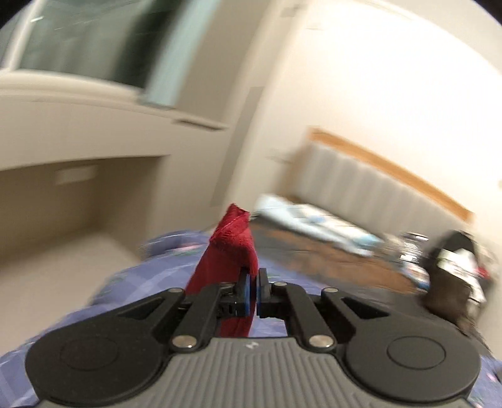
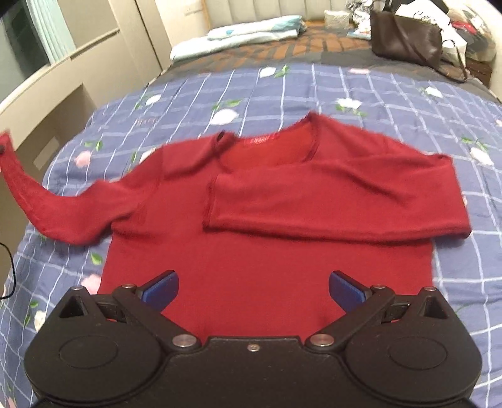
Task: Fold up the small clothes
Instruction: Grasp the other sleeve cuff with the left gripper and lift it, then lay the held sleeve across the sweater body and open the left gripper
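Observation:
A dark red long-sleeved sweater (image 2: 257, 238) lies flat on the blue checked floral quilt (image 2: 376, 94), neck toward the headboard. One sleeve (image 2: 339, 204) is folded across its chest. The other sleeve (image 2: 47, 204) is lifted off the bed toward the left edge of the right wrist view. My left gripper (image 1: 254, 288) is shut on that sleeve's cuff (image 1: 232, 251), which sticks up between the blue pads; this view is blurred. My right gripper (image 2: 254, 288) hovers open above the sweater's lower hem, with nothing between its fingers.
Folded pale blue bedding (image 2: 238, 34) lies near the padded headboard (image 2: 266, 9). A brown handbag (image 2: 404, 40) and cluttered items sit at the far right. A beige window ledge (image 2: 56, 72) and wall niche run along the bed's left side.

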{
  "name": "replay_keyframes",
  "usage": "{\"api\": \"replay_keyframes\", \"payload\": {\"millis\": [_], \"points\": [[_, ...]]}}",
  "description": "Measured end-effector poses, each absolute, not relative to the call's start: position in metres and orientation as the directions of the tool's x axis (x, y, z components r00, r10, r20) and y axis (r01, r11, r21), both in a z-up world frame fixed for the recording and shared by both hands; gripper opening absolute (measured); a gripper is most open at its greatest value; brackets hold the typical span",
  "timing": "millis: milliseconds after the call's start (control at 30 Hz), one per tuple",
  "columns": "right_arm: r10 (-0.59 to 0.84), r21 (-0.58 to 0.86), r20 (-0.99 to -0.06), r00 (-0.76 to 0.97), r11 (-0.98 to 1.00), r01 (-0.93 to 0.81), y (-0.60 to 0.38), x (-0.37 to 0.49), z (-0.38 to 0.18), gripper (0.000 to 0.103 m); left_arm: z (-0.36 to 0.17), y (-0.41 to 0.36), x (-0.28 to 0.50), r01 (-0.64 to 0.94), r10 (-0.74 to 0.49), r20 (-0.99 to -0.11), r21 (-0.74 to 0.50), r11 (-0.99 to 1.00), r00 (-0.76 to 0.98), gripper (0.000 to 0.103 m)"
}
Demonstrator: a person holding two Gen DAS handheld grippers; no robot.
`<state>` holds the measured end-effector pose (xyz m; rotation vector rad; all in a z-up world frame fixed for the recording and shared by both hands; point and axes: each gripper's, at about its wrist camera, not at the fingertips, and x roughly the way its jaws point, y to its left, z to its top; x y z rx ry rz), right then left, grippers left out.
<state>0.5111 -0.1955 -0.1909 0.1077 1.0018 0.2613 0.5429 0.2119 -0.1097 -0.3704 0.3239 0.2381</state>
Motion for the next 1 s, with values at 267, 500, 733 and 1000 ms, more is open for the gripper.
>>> {"api": "replay_keyframes", "payload": {"millis": [267, 500, 733, 1000], "points": [[0.206, 0.185, -0.789, 0.579, 0.978, -0.096, -0.253, 0.514, -0.178, 0.102, -0.105, 0.047, 0.588, 0.025, -0.12, -0.329, -0.279, 0.96, 0.937, 0.002], [0.136, 0.149, -0.798, 0.587, 0.989, -0.028, -0.316, 0.499, -0.19, 0.102, -0.189, -0.085, 0.599, 0.162, -0.232, -0.466, -0.187, 0.969, 0.854, 0.002], [0.093, 0.133, -0.819, 0.566, 0.991, 0.03, -0.369, 0.485, -0.216, 0.102, -0.255, -0.147, 0.582, 0.217, -0.263, -0.597, -0.151, 0.965, 0.758, 0.002], [0.112, 0.172, -0.82, 0.561, 0.983, 0.055, -0.392, 0.487, -0.228, 0.102, -0.261, -0.15, 0.586, 0.263, -0.331, -0.681, -0.206, 0.943, 0.653, 0.014]]}}
